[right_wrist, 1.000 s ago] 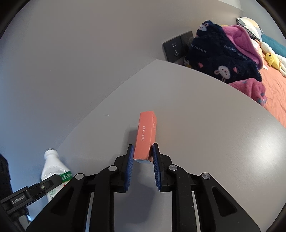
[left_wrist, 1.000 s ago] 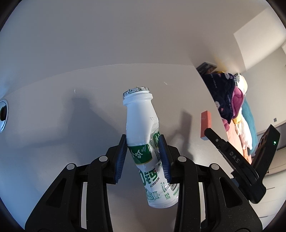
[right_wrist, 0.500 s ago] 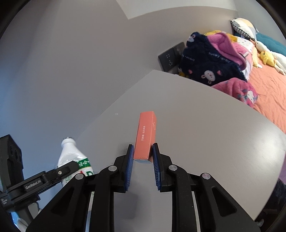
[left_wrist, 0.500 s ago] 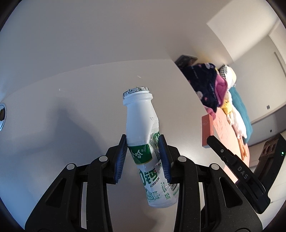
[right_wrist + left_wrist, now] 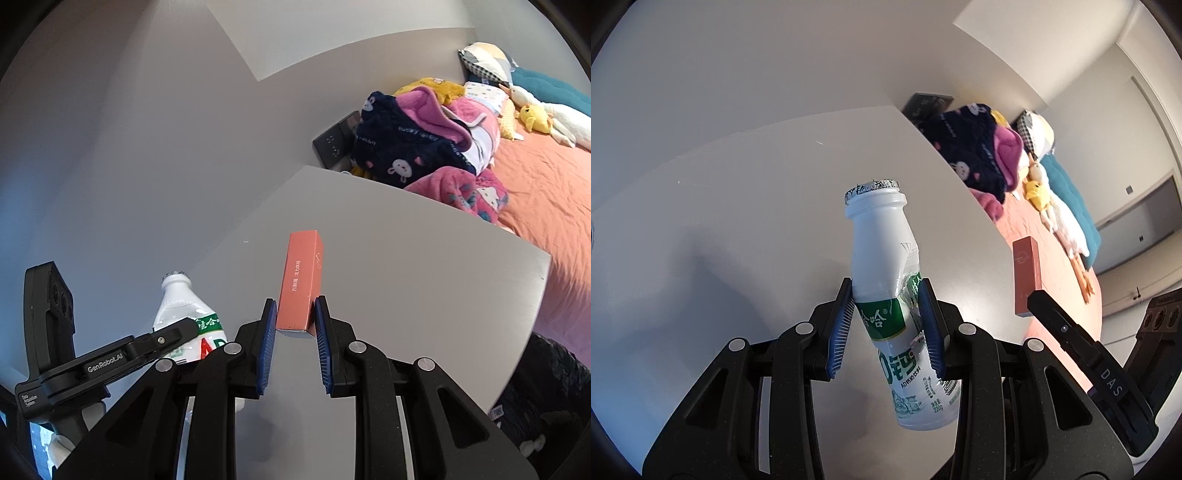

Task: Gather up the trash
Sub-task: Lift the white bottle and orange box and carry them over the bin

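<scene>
Right wrist: table edge (image 5: pixel 532 254) beside bed (image 5: pixel 546 177).

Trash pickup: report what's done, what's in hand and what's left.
Done: both pieces are picked up, clear of the grey table. In hand: the left gripper clamps the white drink bottle; the right gripper clamps the orange box. Left: dropping both in a bin, none in view.

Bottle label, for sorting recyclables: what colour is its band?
Green with white characters, on the white bottle; clearest in the left wrist view.
</scene>
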A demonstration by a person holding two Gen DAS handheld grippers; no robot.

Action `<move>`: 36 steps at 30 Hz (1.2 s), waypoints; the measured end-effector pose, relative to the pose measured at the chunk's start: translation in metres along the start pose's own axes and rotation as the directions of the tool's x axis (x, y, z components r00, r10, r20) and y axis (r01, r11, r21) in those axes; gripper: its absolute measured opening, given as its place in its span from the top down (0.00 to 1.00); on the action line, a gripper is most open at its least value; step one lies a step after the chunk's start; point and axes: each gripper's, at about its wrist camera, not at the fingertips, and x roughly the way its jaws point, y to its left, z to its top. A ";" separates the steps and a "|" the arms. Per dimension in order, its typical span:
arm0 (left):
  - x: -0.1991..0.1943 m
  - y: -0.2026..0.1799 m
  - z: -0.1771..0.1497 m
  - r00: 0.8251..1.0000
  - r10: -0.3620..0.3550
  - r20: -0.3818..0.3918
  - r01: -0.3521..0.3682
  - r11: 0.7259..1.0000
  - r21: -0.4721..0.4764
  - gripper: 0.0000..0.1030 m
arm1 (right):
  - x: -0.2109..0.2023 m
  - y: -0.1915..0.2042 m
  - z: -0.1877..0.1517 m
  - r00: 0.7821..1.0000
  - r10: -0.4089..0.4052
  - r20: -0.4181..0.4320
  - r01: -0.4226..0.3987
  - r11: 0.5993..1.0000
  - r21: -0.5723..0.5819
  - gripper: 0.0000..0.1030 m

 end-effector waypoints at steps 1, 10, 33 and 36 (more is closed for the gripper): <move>-0.001 -0.004 -0.002 1.000 -0.004 -0.002 0.004 1.000 0.010 0.66 | -0.003 -0.002 -0.002 1.000 0.001 0.001 -0.001 1.000 0.001 0.78; 0.007 -0.039 -0.015 0.999 -0.033 -0.023 0.034 0.997 0.069 0.66 | -0.041 -0.019 -0.015 0.999 -0.008 0.033 0.007 1.000 0.020 0.78; 0.030 -0.129 -0.047 0.987 -0.123 -0.108 0.146 0.960 0.238 0.66 | -0.120 -0.092 -0.038 0.984 -0.126 0.124 0.109 0.985 0.135 0.78; 0.032 -0.139 -0.054 0.984 -0.133 -0.121 0.160 0.953 0.258 0.66 | -0.130 -0.101 -0.043 0.981 -0.142 0.135 0.121 0.981 0.151 0.78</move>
